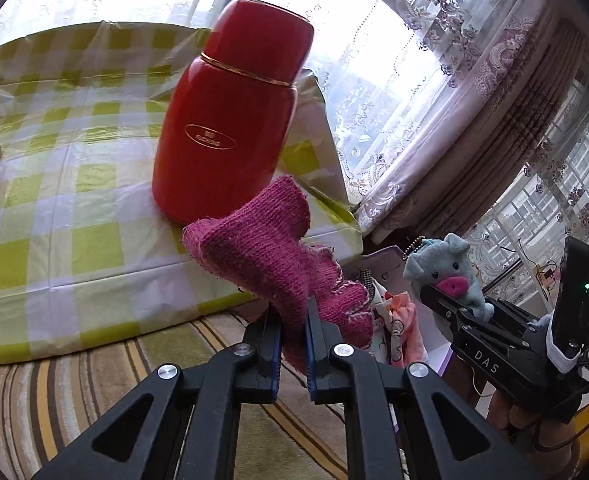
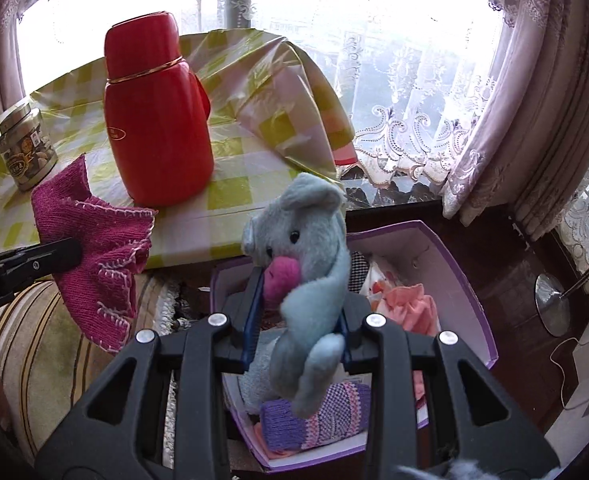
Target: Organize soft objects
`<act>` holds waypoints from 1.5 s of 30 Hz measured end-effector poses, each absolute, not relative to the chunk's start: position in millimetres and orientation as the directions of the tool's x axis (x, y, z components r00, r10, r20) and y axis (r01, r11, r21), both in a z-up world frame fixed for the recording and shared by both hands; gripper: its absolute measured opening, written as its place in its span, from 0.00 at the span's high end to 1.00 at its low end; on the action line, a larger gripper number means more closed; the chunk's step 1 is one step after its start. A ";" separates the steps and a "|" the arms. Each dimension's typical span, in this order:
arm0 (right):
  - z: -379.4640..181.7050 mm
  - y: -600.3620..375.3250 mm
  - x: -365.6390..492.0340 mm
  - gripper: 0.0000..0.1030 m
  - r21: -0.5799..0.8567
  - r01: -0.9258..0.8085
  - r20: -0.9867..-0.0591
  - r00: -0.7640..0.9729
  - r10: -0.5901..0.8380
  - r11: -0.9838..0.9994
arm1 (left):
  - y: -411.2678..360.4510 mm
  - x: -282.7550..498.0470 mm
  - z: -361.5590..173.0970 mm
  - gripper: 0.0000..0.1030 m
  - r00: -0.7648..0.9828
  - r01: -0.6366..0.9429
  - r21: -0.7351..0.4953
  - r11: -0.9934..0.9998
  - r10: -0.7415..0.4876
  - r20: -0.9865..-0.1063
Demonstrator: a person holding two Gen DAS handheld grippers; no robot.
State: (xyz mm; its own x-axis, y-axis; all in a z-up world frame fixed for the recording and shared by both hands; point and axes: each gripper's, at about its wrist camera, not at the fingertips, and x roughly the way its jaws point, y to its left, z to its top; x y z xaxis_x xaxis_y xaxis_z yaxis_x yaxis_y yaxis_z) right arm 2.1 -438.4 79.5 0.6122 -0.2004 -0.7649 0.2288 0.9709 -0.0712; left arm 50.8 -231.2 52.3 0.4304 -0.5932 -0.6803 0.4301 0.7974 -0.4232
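Magenta knitted wool sock (image 1: 270, 256), limp and light, clamped mid-body by left gripper (image 1: 292, 320); grey plush pig toy (image 2: 306, 264), squashy, clamped at torso by right gripper (image 2: 298, 320), purple-rimmed cardboard box (image 2: 470, 280) at its six o'clock.

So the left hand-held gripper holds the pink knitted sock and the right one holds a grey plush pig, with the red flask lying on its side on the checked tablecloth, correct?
Not quite: the red flask stands upright on the green-checked tablecloth, as the right wrist view shows. The rest holds: the left hand-held gripper grips the pink knitted sock, and the right hand-held gripper the grey plush pig.
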 end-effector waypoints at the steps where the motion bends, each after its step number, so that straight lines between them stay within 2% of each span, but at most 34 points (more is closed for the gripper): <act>1: 80.2 -443.9 -0.4 0.65 -0.073 0.242 -0.765 0.609 -0.210 0.968 | -239.0 48.5 51.5 0.90 0.419 0.441 -0.423 0.792 -0.598 -0.683; 6: 81.0 -467.7 -10.5 0.61 -0.082 0.301 -0.762 0.595 -0.254 0.950 | -276.0 34.9 48.8 0.88 0.370 0.499 -0.422 0.757 -0.626 -0.686; 7: 80.1 -470.7 -12.1 0.58 -0.084 0.309 -0.764 0.590 -0.260 0.947 | -282.5 33.6 47.6 0.88 0.359 0.510 -0.421 0.750 -0.631 -0.688; 9: 78.5 -476.5 -15.2 0.52 -0.087 0.325 -0.766 0.582 -0.272 0.942 | -294.8 31.2 44.5 0.80 0.340 0.530 -0.416 0.739 -0.634 -0.694; 11: 76.9 -481.6 -18.5 0.43 -0.094 0.342 -0.768 0.573 -0.287 0.935 | -303.9 30.1 42.1 0.54 0.328 0.537 -0.413 0.736 -0.633 -0.701; 13: 76.4 -483.6 -23.1 0.42 -0.101 0.354 -0.770 0.565 -0.298 0.930 | -306.4 28.7 41.1 0.41 0.326 0.539 -0.412 0.734 -0.633 -0.702; 19: 76.1 -489.6 -35.8 0.35 -0.111 0.374 -0.776 0.546 -0.316 0.921 | -298.7 17.1 34.0 0.33 0.287 0.518 -0.410 0.750 -0.605 -0.743; 22: 76.7 -489.6 -45.8 0.34 -0.117 0.377 -0.778 0.541 -0.321 0.919 | -287.8 2.5 28.3 0.33 0.268 0.496 -0.420 0.760 -0.594 -0.759; 26: 75.8 -485.8 -58.4 0.31 -0.117 0.373 -0.784 0.534 -0.316 0.920 | -281.1 -9.8 19.6 0.25 0.261 0.484 -0.414 0.771 -0.579 -0.772; 38: 65.3 -486.7 -70.8 0.30 -0.118 0.378 -0.806 0.504 -0.311 0.918 | -296.5 -9.4 13.6 0.05 0.248 0.474 -0.398 0.785 -0.553 -0.795; 45: 62.7 -487.6 -69.9 0.30 -0.124 0.373 -0.811 0.495 -0.310 0.920 | -300.6 -7.3 13.1 0.02 0.248 0.477 -0.385 0.790 -0.541 -0.803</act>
